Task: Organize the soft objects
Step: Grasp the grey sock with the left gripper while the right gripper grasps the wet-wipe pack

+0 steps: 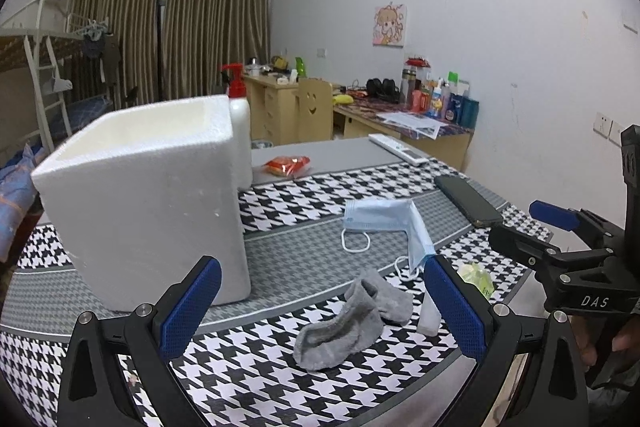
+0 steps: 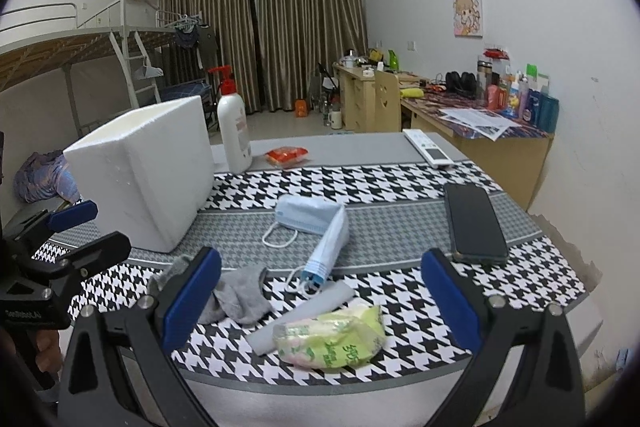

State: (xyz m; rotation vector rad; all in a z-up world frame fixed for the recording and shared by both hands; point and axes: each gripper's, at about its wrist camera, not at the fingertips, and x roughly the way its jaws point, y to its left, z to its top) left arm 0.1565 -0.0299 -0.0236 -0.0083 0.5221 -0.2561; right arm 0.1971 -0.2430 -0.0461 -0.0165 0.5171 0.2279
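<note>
Both grippers, left (image 1: 320, 303) and right (image 2: 320, 301), fingers spread wide, empty. Grey socks (image 1: 352, 323) loose on worktop (image 1: 280, 255) beside foam box (image 1: 152, 195). Risk: grab snags mask (image 1: 384, 223) loop.

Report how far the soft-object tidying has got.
Nothing looks done: the grey socks, blue face masks and green tissue pack all lie on the table, outside the foam box. Left gripper and right gripper are open, holding nothing. All sorting remains.
</note>
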